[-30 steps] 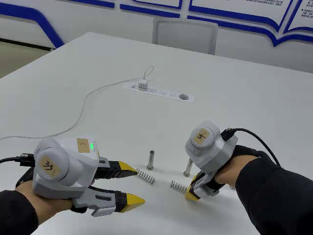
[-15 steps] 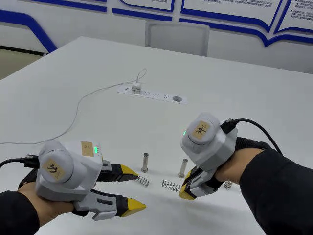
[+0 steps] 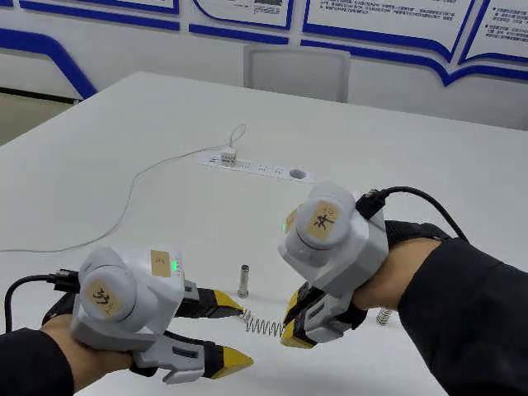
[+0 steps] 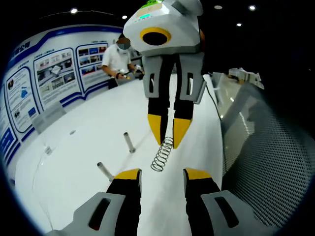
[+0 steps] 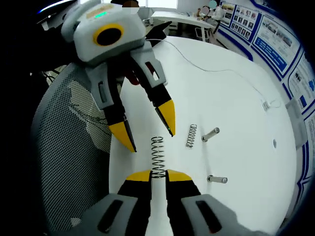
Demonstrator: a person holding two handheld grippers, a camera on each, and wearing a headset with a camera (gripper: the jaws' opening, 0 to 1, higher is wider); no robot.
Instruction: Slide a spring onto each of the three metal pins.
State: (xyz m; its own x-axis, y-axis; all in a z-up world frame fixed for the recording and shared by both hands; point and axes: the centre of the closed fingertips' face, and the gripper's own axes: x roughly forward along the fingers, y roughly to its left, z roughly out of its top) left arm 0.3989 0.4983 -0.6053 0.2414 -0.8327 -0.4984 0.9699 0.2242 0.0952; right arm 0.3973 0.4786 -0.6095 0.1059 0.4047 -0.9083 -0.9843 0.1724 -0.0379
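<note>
My right gripper [image 3: 289, 326] is shut on one end of a coil spring [image 3: 264, 326], which sticks out toward my left gripper [image 3: 230, 330]. The left gripper's jaws stand open around the spring's free end without touching it. In the right gripper view the spring [image 5: 157, 157] runs from my right gripper [image 5: 158, 175] toward the open left gripper [image 5: 145, 125]. A second spring [image 5: 191, 135] lies by a metal pin [image 5: 210, 133], with another pin [image 5: 216, 179] nearer. The left gripper view has my left gripper [image 4: 162, 174], the right gripper [image 4: 169, 130], the held spring [image 4: 162, 155] and two pins [image 4: 129, 142] [image 4: 104, 171]. One pin [image 3: 243, 280] stands upright.
A loose spring [image 3: 384, 315] lies on the white table [image 3: 165, 181] beside the right hand. A power strip [image 3: 256, 167] with a plugged white cable [image 3: 132, 186] sits farther back. A grey chair [image 3: 297, 73] stands at the far edge. A mesh chair back [image 4: 256, 147] is close by.
The right gripper has carried its spring leftward, up to the left gripper's open jaws. The left gripper has stayed about where it was. The head camera has shifted too.
</note>
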